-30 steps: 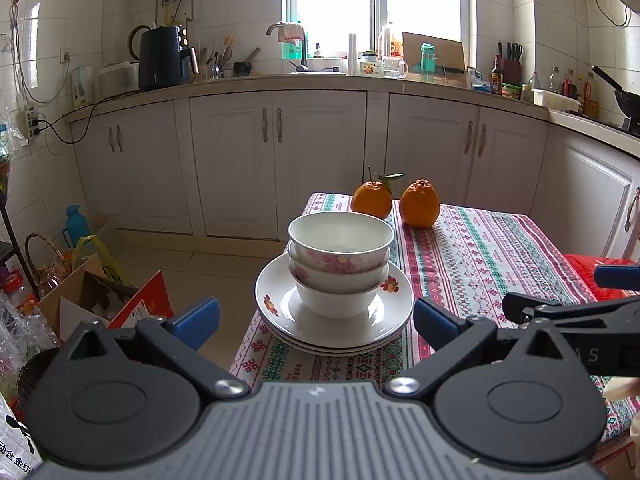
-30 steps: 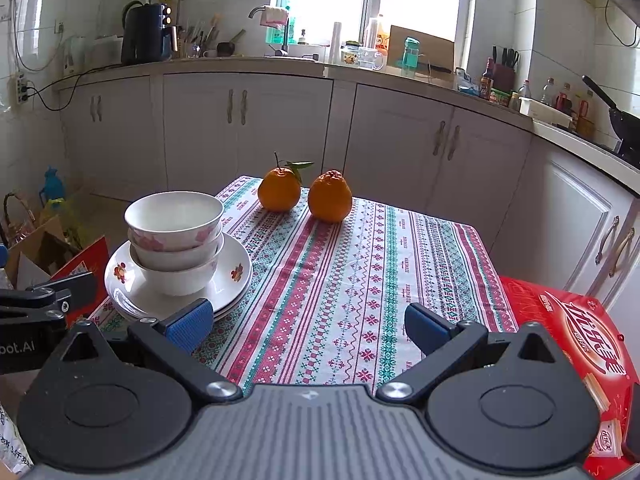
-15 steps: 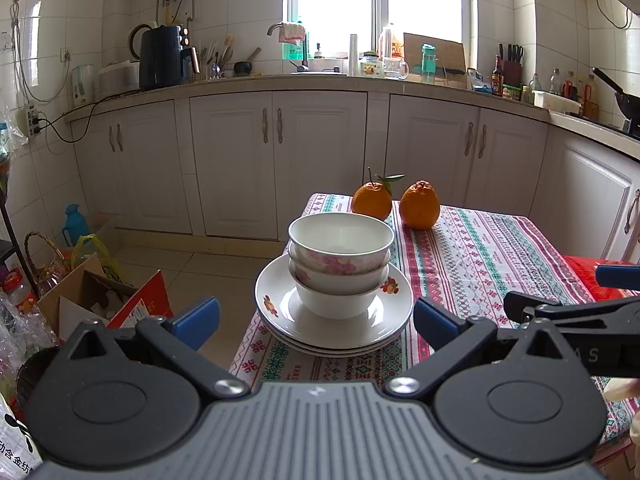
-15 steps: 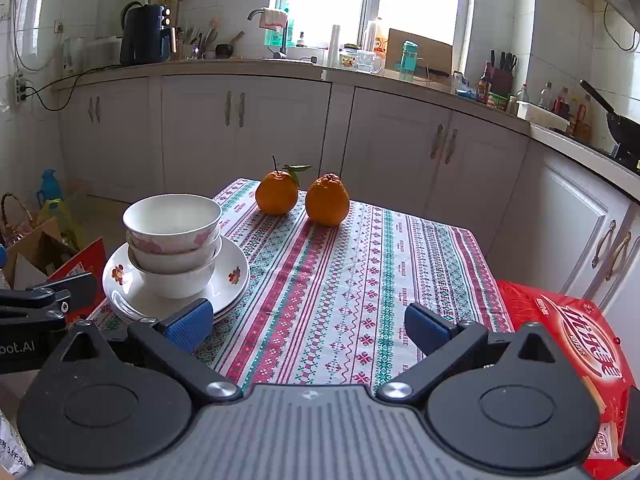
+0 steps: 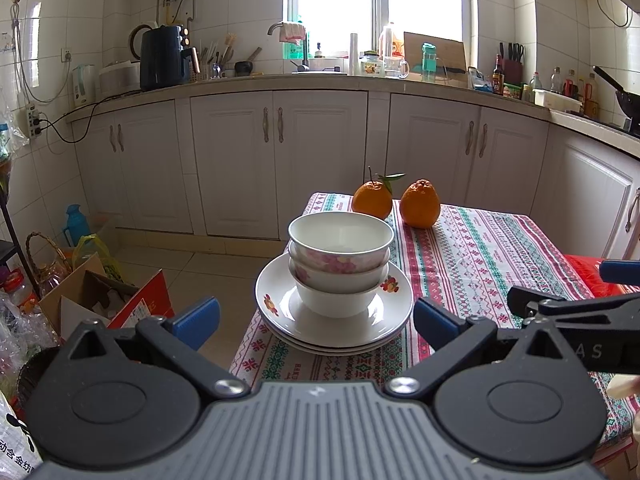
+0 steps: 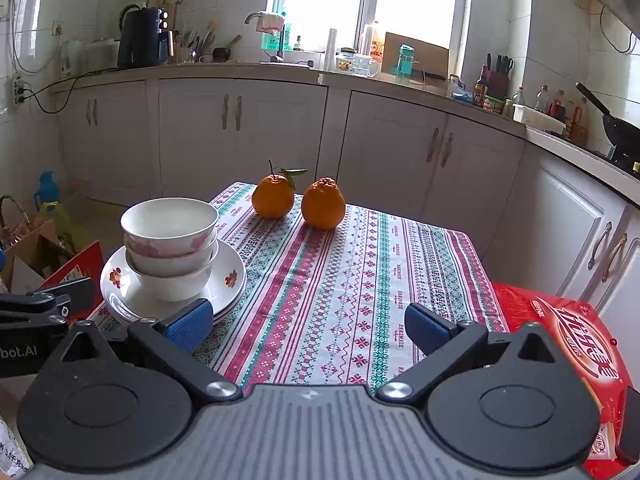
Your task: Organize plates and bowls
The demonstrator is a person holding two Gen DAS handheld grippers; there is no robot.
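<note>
Before the stacked bowls, both claws wide, empty

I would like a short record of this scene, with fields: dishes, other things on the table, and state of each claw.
bowls: three bowls nested in one stack
plates: plates piled under the bowls, near the table's left front edge
fruit: two oranges side by side at the far end of the tablecloth
left claw: left claw open, empty, facing the stack
right claw: right claw open, empty, over the cloth right of the stack
</note>
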